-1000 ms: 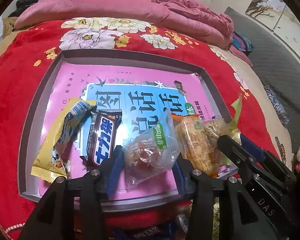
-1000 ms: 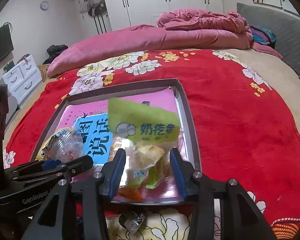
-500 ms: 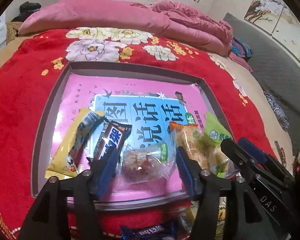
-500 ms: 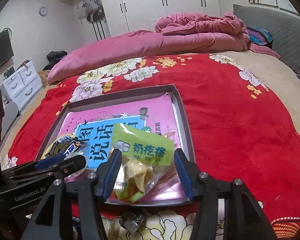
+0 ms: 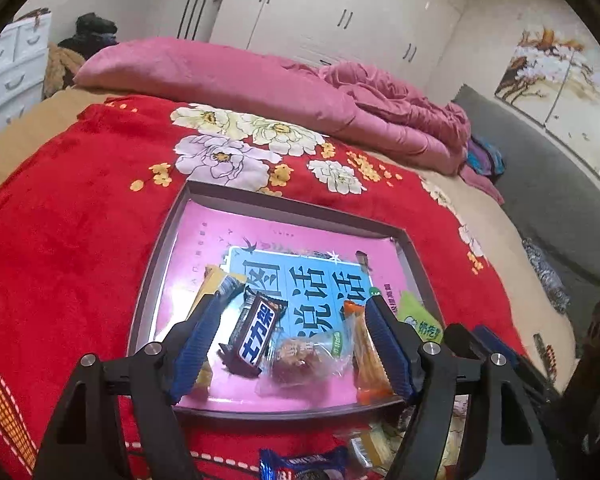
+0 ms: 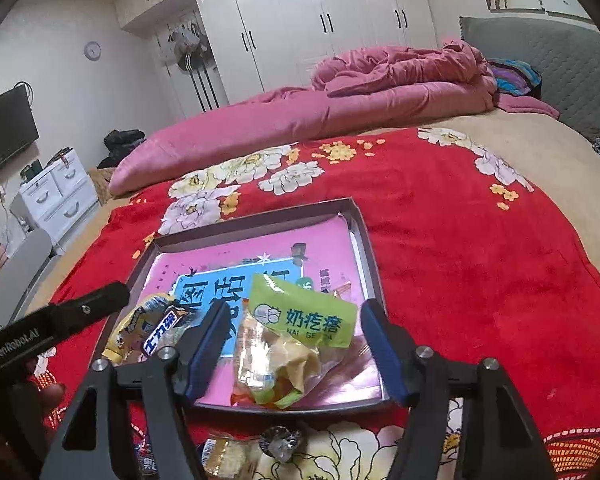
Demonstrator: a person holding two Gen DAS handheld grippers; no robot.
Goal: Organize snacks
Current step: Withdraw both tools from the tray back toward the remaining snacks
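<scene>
A grey tray lined with a pink and blue book lies on the red flowered blanket. Along its near side lie a yellow bar, a dark Snickers bar, a clear packet of brown snack, an orange packet and a green-labelled bag. My left gripper hovers above the clear packet with its jaws opening and touching nothing. The jaws of my right gripper are also opening; the green-labelled bag lies loose between them.
On the blanket before the tray's near rim lie a blue biscuit packet, a clear-wrapped candy and a yellowish packet. A pink quilt is heaped across the far side of the bed.
Both grippers have opened wider and drawn back and up. The clear packet and the green-labelled bag, held a second ago, now lie free in the tray.
</scene>
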